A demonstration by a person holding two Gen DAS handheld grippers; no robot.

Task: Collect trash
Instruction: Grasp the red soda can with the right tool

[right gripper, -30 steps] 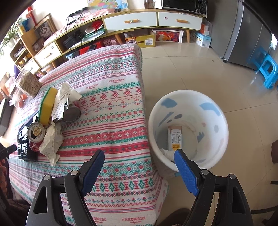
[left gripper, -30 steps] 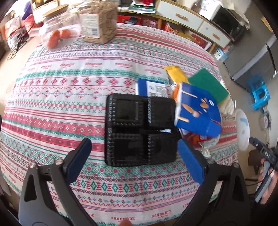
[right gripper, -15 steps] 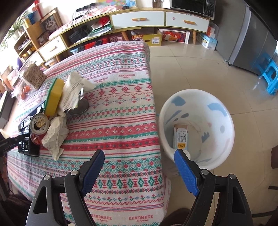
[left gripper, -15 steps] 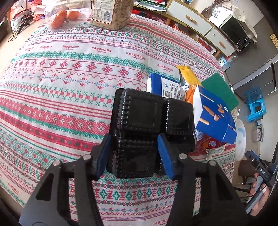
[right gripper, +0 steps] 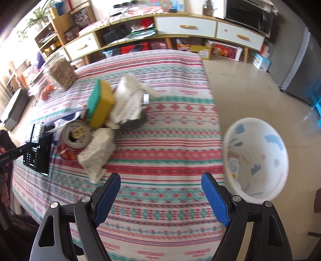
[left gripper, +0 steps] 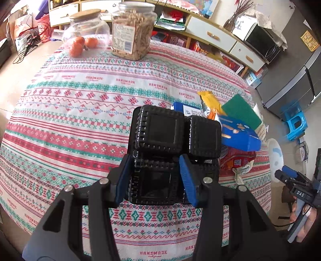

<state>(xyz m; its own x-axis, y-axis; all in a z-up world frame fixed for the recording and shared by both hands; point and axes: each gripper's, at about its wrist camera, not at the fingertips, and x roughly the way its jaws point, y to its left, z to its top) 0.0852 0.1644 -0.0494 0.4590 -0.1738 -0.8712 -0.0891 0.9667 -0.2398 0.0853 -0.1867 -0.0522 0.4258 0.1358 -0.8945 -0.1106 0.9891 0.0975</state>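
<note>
One carton (right gripper: 233, 166) lies inside the white bin (right gripper: 280, 152).

Non-task background, table and room.
Patterned tablecloth (left gripper: 80, 112) over the table; at its far edge a glass jar (left gripper: 85, 30) with a cork lid, orange fruit (left gripper: 76, 48) inside, just beside a clear plastic jar (left gripper: 132, 32) of tan snack pieces. Behind, long low cabinet (right gripper: 186, 26) with white drawers and cluttered open shelves, black microwave (right gripper: 248, 14) on top at right. Grey fridge (left gripper: 297, 84) on right, blue plastic stool (left gripper: 295, 124) near it on tiled floor (right gripper: 250, 88).
</note>
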